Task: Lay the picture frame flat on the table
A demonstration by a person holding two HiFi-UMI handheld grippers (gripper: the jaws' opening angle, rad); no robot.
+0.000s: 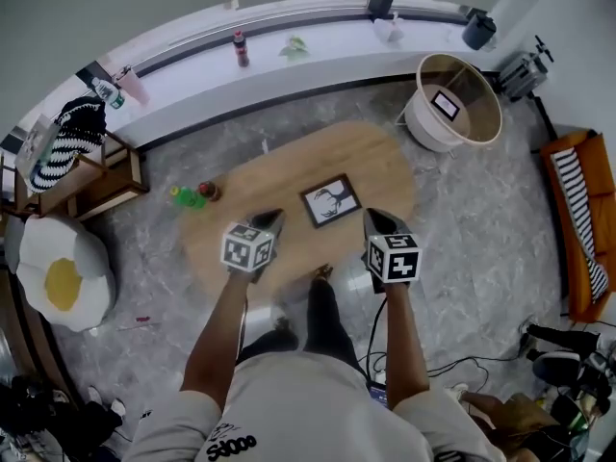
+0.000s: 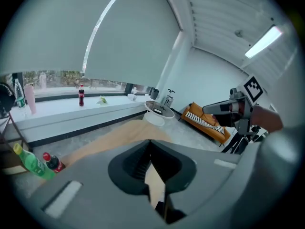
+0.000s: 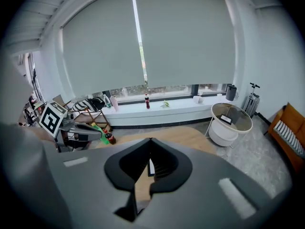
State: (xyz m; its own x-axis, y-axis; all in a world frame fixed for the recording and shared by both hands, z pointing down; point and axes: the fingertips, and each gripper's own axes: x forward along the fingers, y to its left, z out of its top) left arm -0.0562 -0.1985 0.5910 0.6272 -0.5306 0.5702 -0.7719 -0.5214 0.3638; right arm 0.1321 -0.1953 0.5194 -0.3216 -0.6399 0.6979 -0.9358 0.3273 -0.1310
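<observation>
Standing right by this: the person has both arms out over the near edge of the table [image 1: 289, 176]. The left gripper [image 1: 265, 221] is pinched fully closed with nothing in it, and the right gripper [image 1: 378, 218] is the same, tips together and empty. The picture frame [image 1: 330, 201] is just past them near the middle of the wood top, face up and flat as far as I can tell, touching neither gripper, so I'd call the job basically done. The only thing to get right from here is backing off cleanly. I'd pull straight up and away so a closed tip doesn't clip a corner and skid the frame (that oval top looks pretty smooth). It sits well in from every edge, so no nudge needed imo. On the table's left end there's a green bottle [image 1: 187, 198] and a red-capped one [image 1: 208, 192], well apart from the frame. The floor [image 1: 462, 229] is grey marble-look. Further out there's a round white side table [image 1: 428, 128] with a glass top, an orange sofa [image 1: 576, 219] on the right, a fried-egg cushion [image 1: 60, 275] on the left, and a long window ledge [image 1: 318, 61] at the back with a dark drink bottle [image 1: 241, 48] standing on it, blinds down.
</observation>
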